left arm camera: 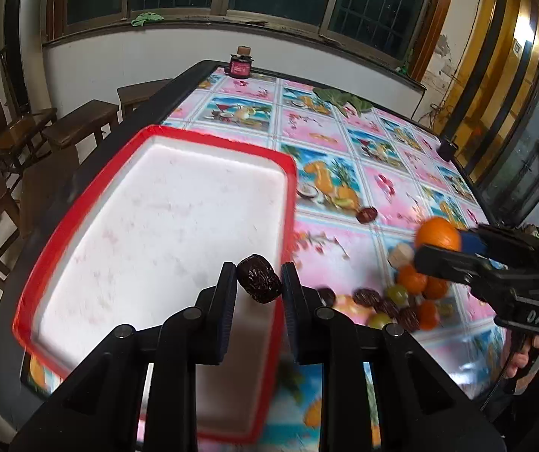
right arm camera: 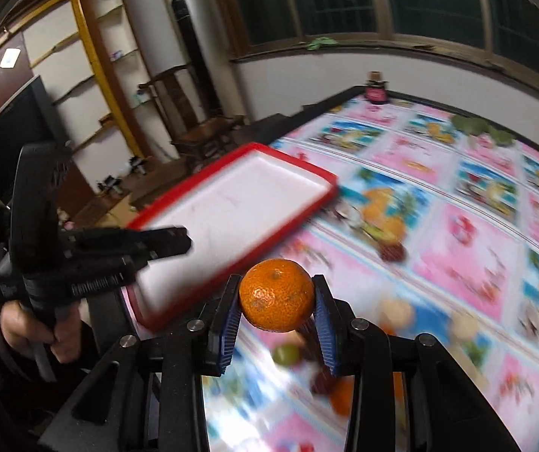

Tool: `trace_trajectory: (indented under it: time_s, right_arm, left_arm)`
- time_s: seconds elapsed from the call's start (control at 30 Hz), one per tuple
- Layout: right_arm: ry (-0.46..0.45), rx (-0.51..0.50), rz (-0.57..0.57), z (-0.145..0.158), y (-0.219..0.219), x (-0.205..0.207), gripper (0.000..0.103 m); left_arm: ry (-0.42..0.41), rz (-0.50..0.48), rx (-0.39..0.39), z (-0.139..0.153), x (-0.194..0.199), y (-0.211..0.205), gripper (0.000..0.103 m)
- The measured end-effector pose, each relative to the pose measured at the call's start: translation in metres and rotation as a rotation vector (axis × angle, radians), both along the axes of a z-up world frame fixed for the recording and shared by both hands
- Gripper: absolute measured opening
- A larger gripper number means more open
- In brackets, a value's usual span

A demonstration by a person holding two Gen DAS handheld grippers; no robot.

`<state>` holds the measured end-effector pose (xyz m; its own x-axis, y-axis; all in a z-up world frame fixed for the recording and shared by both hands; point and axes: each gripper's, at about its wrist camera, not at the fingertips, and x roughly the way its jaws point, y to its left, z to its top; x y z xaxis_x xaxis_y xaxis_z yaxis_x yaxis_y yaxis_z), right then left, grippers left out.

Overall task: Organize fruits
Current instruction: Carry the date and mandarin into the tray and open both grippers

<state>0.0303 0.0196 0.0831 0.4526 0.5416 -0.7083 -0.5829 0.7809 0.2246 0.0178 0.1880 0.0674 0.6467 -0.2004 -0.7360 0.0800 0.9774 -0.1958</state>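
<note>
My left gripper (left arm camera: 258, 275) is shut on a dark red date (left arm camera: 258, 279) and holds it above the near right corner of the red-rimmed white tray (left arm camera: 156, 211). My right gripper (right arm camera: 276, 290) is shut on an orange mandarin (right arm camera: 276, 293), held above the table to the right of the tray (right arm camera: 231, 203). In the left wrist view the right gripper (left arm camera: 435, 245) shows with the mandarin (left arm camera: 438, 233) over a pile of fruit (left arm camera: 397, 297): mandarins, dates and green grapes. A lone date (left arm camera: 366, 214) lies beyond the pile.
The table carries a pink and blue fruit-print cloth (left arm camera: 344, 139). A small red jar (left arm camera: 240, 63) stands at the far edge, a dark small object (left arm camera: 447, 149) at the right edge. Wooden chairs and stools (left arm camera: 24, 132) stand left of the table.
</note>
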Motion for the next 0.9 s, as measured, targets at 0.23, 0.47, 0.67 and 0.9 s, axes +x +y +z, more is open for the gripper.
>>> trace_trajectory:
  time_s: [0.23, 0.47, 0.67, 0.9]
  right_arm:
    - [0.033, -0.014, 0.061, -0.02, 0.048, 0.077, 0.037]
    - [0.071, -0.023, 0.084, -0.042, 0.078, 0.139, 0.037]
    - [0.084, -0.055, 0.112, -0.063, 0.095, 0.165, 0.037]
    - [0.066, -0.123, 0.136, -0.079, 0.103, 0.169, 0.037]
  left_arm:
    - [0.015, 0.06, -0.031, -0.015, 0.039, 0.019, 0.021]
    - [0.058, 0.094, -0.056, -0.029, 0.069, 0.025, 0.021]
    - [0.094, 0.076, -0.049, -0.044, 0.08, 0.018, 0.021]
    - [0.121, 0.067, -0.06, -0.048, 0.083, 0.018, 0.021]
